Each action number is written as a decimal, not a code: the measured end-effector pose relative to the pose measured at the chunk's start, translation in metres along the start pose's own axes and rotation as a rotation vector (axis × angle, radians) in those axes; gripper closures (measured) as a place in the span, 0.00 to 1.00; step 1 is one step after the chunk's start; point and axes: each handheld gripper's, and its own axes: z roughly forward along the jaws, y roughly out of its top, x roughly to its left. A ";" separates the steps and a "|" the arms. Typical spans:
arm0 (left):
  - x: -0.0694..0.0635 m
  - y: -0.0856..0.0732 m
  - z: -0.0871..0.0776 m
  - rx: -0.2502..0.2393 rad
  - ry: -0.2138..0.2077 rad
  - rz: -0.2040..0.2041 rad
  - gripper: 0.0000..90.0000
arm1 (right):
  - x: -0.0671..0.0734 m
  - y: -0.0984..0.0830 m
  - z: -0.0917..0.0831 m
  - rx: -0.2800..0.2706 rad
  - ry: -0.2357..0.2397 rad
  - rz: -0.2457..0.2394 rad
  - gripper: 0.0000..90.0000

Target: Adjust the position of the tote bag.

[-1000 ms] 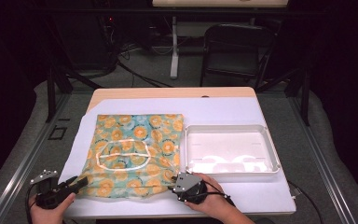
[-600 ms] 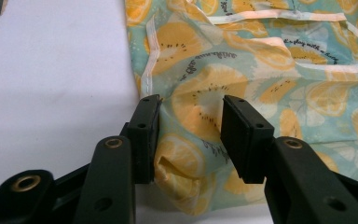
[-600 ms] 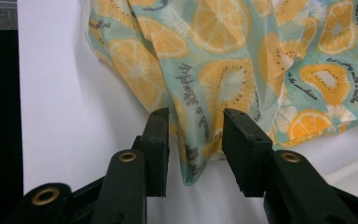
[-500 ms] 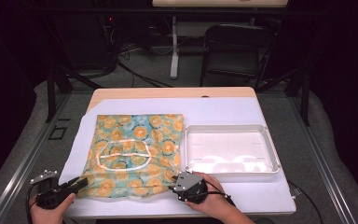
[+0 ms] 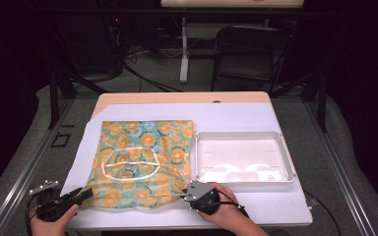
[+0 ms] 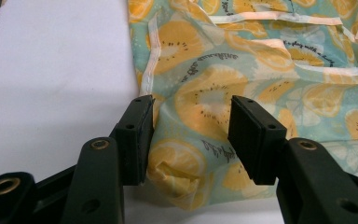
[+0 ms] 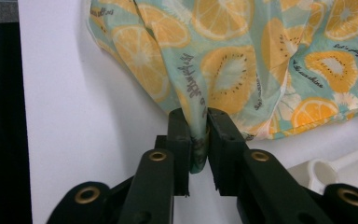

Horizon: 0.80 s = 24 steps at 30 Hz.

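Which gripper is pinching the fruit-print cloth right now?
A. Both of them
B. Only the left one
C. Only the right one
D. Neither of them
C: the right gripper has just closed on a gathered fold of the cloth, while the left gripper stands open around its corner.

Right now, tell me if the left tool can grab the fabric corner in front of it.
Probably yes: the left tool stands open with the fabric corner bunched between its jaws, nothing blocking them.
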 end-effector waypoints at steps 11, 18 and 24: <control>0.002 0.000 0.003 0.032 -0.002 0.006 0.53 | 0.000 0.000 -0.001 0.004 0.002 0.002 0.95; 0.002 -0.001 0.004 0.042 -0.006 0.007 0.58 | -0.001 0.000 -0.001 0.004 0.002 0.001 0.95; 0.001 -0.001 0.003 0.052 0.011 0.017 0.70 | -0.001 0.000 -0.002 0.009 0.004 -0.003 0.96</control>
